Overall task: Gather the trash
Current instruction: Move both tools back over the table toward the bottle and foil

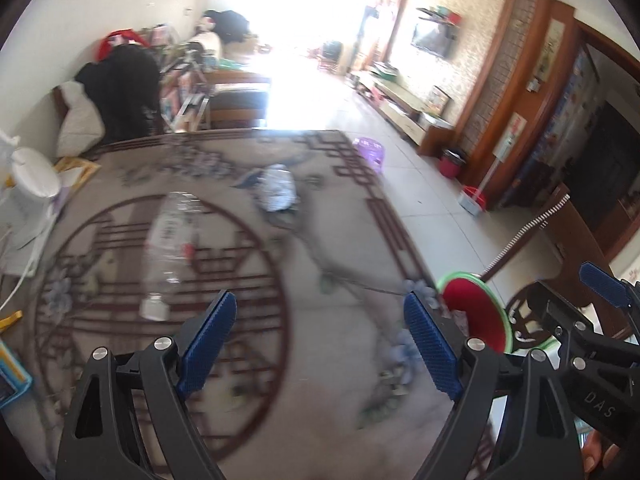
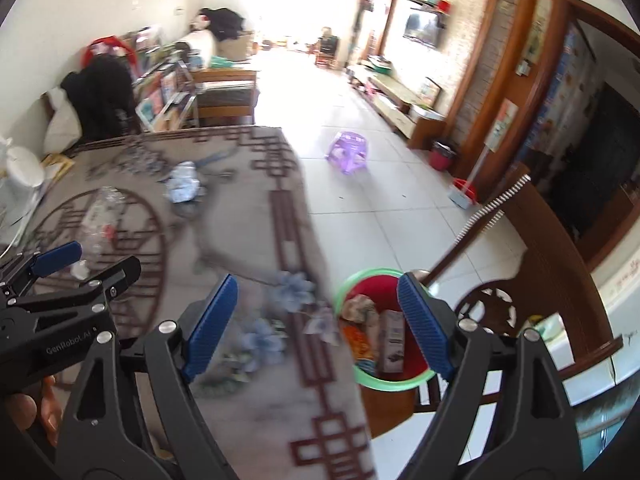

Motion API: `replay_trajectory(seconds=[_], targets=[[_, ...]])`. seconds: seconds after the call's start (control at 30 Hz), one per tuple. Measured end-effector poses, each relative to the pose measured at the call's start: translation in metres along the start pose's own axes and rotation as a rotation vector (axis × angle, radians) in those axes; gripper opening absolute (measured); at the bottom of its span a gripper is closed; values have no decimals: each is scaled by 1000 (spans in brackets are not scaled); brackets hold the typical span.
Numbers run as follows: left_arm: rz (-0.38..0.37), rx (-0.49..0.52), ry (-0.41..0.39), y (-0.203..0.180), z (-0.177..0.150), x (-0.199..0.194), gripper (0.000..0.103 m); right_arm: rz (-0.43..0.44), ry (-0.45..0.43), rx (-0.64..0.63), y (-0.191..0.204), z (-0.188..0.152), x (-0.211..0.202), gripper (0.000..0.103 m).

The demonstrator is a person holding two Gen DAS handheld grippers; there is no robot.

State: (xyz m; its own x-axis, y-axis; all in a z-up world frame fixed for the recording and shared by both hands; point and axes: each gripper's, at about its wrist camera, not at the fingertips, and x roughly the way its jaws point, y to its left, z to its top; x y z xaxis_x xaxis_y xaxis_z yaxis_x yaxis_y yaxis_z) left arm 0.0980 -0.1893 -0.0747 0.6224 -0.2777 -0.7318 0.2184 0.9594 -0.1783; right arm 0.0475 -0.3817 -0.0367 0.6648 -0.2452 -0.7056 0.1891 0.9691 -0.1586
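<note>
A clear plastic bottle [image 1: 172,248] [image 2: 100,220] lies on the patterned table [image 1: 320,360] [image 2: 260,220], ahead and left of my left gripper [image 1: 320,298]. Further back sits a crumpled white wrapper [image 1: 278,188] [image 2: 184,188]. Beside the table's right edge stands a red bin with a green rim [image 1: 476,316] [image 2: 384,324], holding a small box and wrappers. My right gripper [image 2: 318,280] hangs over the table edge and the bin. Both grippers are open, with nothing between their blue pads.
A purple plastic stool [image 2: 348,152] lies on the tiled floor beyond the table. A carved wooden chair [image 2: 492,308] stands right of the bin. A white fan [image 1: 32,180] is at the table's left. A broom and dustpan [image 1: 474,200] lean by the right wall.
</note>
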Motion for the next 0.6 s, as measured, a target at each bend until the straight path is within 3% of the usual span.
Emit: replay_trajectory(seconds=[0.27,0.6], targets=[[108,-90,0,81,-11,-20,82,109,-22,-89,82,10,-16,82],[176,-174,45,166,-25,-14,82,260,119,-120,159,-1,26,83]])
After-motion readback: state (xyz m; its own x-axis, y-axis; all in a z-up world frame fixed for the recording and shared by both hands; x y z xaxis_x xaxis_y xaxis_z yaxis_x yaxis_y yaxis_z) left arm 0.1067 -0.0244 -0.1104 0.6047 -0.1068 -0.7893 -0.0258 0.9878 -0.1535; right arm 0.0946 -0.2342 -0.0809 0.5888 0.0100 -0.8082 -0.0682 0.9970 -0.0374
